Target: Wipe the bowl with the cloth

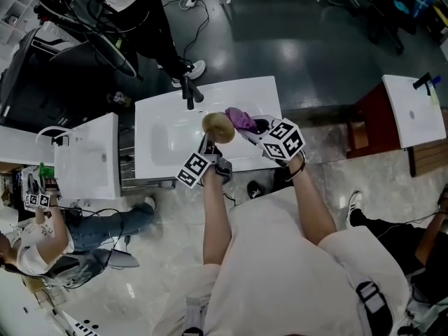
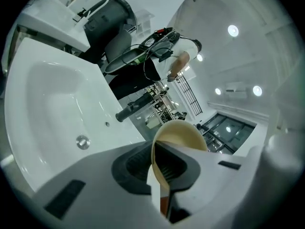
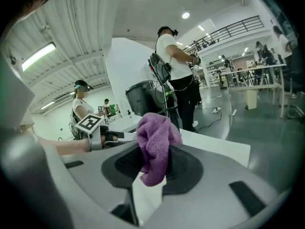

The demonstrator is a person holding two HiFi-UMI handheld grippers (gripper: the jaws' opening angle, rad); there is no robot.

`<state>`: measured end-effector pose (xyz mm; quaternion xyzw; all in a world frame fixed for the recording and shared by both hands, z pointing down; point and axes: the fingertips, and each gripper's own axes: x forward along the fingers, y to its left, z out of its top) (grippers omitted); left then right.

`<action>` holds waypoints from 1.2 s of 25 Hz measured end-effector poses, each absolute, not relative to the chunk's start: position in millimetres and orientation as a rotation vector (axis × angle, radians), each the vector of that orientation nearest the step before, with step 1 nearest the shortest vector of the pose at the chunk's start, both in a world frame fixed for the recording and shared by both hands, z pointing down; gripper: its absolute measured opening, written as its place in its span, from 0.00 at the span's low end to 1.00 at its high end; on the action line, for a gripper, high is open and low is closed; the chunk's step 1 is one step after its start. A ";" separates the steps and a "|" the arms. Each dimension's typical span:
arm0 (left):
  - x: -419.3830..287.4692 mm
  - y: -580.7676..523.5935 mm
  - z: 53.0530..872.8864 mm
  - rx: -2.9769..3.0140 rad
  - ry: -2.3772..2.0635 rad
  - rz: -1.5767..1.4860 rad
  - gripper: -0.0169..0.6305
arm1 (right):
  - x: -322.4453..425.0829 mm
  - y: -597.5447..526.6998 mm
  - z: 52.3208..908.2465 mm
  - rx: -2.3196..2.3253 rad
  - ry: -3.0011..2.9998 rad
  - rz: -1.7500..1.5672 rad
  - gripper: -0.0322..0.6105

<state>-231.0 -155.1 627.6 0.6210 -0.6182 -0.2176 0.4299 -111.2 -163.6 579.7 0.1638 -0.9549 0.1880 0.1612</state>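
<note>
Bowl (image 1: 218, 127) and purple cloth (image 1: 241, 119) sit just beside each other at the head view's centre, above the sink (image 1: 162, 152). Left gripper view: the left gripper (image 2: 157, 168) pinches the bowl's rim. Right gripper view: the right gripper (image 3: 152, 168) clamps the cloth. Wiping looks ready to begin, so next the cloth should press into the bowl.

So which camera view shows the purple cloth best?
The right gripper view: the purple cloth fills the middle, bunched and clamped in the right gripper. The head view shows it only as a small purple patch beside the bowl. The left gripper view does not show it.
</note>
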 end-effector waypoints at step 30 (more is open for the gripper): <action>-138.0 -161.0 571.5 1.692 -0.685 -0.850 0.05 | -117.7 -150.0 613.4 0.443 -2.762 0.456 0.20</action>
